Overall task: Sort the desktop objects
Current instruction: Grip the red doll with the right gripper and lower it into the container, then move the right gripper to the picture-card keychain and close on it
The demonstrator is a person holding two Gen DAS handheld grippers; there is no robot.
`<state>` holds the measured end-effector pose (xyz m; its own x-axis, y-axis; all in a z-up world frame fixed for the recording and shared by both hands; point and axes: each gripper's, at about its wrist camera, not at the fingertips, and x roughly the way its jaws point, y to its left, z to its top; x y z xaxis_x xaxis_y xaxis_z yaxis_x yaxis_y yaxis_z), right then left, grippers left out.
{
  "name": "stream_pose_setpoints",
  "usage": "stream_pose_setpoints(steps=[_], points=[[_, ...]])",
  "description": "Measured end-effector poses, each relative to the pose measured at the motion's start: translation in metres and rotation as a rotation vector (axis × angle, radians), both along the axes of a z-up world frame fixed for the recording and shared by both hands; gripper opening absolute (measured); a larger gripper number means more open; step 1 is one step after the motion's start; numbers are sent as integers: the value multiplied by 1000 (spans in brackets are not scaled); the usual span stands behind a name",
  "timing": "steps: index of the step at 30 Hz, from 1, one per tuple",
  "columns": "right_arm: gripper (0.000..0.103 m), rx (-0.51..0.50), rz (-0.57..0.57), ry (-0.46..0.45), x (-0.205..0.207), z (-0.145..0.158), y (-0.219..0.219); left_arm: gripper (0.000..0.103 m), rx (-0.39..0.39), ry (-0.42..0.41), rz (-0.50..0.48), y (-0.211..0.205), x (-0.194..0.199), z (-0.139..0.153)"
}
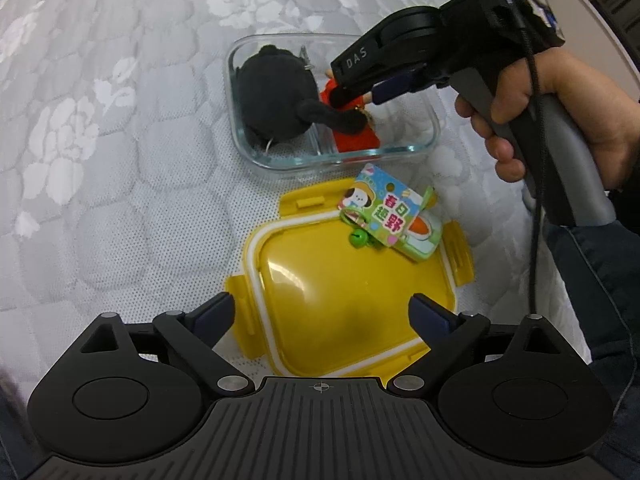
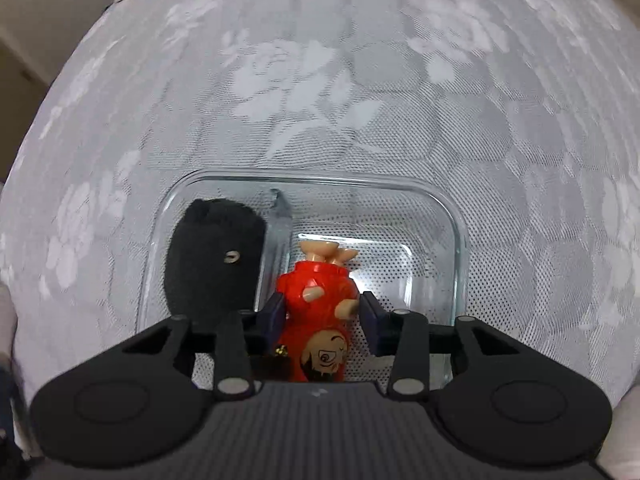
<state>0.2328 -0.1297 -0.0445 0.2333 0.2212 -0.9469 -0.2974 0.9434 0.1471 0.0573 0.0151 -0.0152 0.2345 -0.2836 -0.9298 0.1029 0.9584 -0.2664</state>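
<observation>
The red figurine (image 2: 316, 312) is lying head-toward-camera in the right compartment of the glass container (image 2: 456, 224), between the fingers of the right gripper (image 2: 322, 320). The jaws are set narrow around it; the left pad looks touching, a small gap is showing at the right pad, so whether it is being gripped or released cannot be told. Judged: it is being placed or let go in that compartment.

The black plush (image 2: 212, 256) is sitting in the left compartment, with one limb draped over the divider toward the figurine in the left wrist view. Risk: the limb or the figurine's gold charm is being caught by the pads on withdrawal, dragging either item out or tipping the container.

The container is resting on the quilted mattress (image 1: 120, 160), a soft surface, so downward pressure could be rocking it.

Nearer the mattress edge, the yellow lid (image 1: 344, 300) is lying with a carded toy pack (image 1: 392, 216) on its far right corner. The left gripper (image 1: 322, 314) is hovering wide open and empty above the lid; lifting the lid now could be spilling the pack.
</observation>
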Motion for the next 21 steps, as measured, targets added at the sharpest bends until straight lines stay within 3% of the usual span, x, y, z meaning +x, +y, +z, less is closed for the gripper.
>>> stream_pose_setpoints(steps=[3,5,8,12,16,21], points=[[57,24,-20,-23,-1,10,-4,97,6,5,6,0,1,-2],[65,14,-24,-85,-5,23,-6,97,8,7,7,-1,2,-3],[65,54,6,-142,-13,41,-12,97,14,10,6,-2,3,-4],[61,139,81,-120,-27,55,-22,98,19,34,10,-2,6,-9],[56,92,221,-81,-49,52,-19,98,28,70,18,0,8,-16],[58,-56,434,-88,-86,32,-8,99,62,118,13,2,4,-29]])
